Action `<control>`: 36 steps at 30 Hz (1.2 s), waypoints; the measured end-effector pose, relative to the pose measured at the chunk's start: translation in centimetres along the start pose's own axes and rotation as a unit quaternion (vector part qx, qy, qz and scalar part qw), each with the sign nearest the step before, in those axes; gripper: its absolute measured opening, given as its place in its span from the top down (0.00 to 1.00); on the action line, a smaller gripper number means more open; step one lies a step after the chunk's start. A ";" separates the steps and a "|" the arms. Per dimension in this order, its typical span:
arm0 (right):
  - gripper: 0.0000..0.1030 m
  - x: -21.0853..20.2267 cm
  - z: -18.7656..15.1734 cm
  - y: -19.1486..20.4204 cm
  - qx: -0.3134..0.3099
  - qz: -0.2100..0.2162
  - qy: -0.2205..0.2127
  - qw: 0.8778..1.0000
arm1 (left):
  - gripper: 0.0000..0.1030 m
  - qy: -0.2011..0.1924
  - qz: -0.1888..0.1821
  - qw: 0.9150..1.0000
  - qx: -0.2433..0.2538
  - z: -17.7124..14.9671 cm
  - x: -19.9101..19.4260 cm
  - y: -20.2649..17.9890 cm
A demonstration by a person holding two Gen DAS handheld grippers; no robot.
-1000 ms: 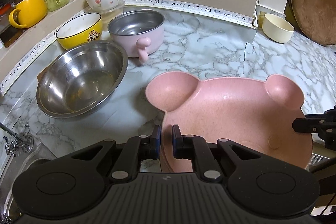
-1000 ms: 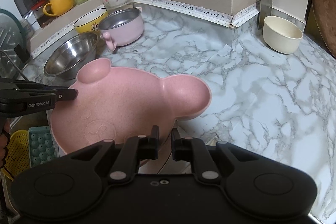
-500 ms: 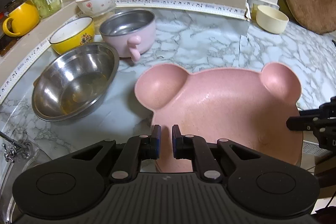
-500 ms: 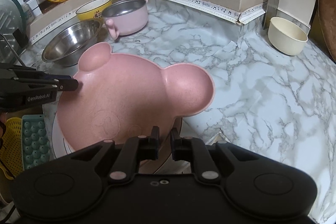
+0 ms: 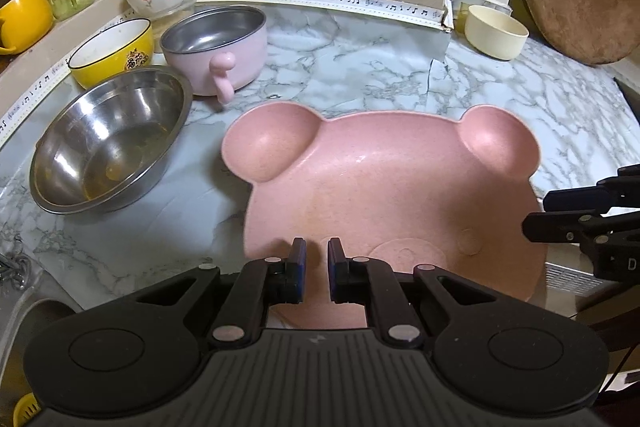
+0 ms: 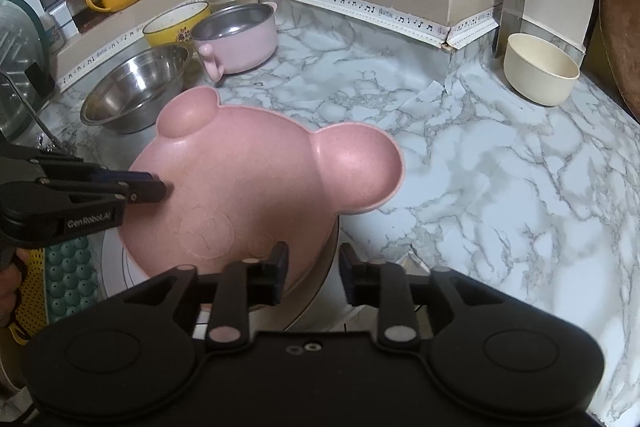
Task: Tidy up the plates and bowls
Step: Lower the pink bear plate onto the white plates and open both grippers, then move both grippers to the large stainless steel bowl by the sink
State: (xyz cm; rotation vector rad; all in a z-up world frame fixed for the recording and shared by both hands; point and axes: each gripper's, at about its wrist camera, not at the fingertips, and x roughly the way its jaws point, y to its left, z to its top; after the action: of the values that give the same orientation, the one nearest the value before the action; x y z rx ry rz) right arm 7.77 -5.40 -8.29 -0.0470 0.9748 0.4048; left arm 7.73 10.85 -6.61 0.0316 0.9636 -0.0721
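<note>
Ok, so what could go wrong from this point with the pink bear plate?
1. The right gripper's jaws are opening at the pink bear plate's near rim, so only the left gripper is clamped on it, at one edge. The plate could tip or slip.
2. It overhangs the white plate under it, so it might seat unevenly and slide.

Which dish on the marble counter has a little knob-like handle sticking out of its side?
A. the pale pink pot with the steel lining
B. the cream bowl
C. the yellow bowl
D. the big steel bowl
A: the pale pink pot shows a knobbed handle jutting from its side toward the camera; the other bowls have plain rims.
</note>
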 end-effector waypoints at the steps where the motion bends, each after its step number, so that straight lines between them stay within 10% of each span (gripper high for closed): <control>1: 0.67 -0.1 0.0 0.0 0.001 0.002 -0.002 1.000 | 0.90 -0.003 -0.004 1.000 -0.001 0.0 -0.1 -0.1; 7: 0.58 -0.9 0.4 0.1 0.002 0.013 -0.016 1.000 | 0.75 -0.018 -0.022 1.000 -0.011 0.1 -1.1 -0.5; 11: 0.53 -1.5 0.6 0.3 -0.005 0.017 -0.031 0.999 | 0.32 -0.046 -0.027 0.998 -0.018 0.2 -2.2 -0.8; 25: 0.03 -4.1 1.9 0.2 -0.031 0.030 -0.100 0.994 | 0.25 -0.088 -0.027 0.996 -0.010 1.6 -4.0 -2.2; 36: 0.01 -4.6 4.9 -0.3 -0.042 0.024 -0.123 0.991 | 0.25 -0.104 0.005 0.994 -0.024 3.8 -4.1 -1.4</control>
State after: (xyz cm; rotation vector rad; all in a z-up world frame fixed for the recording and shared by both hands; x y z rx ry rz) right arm 9.51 -6.09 -1.84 -0.0491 0.7165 0.4846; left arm 8.40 9.46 -1.06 -0.0145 0.7573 -0.0416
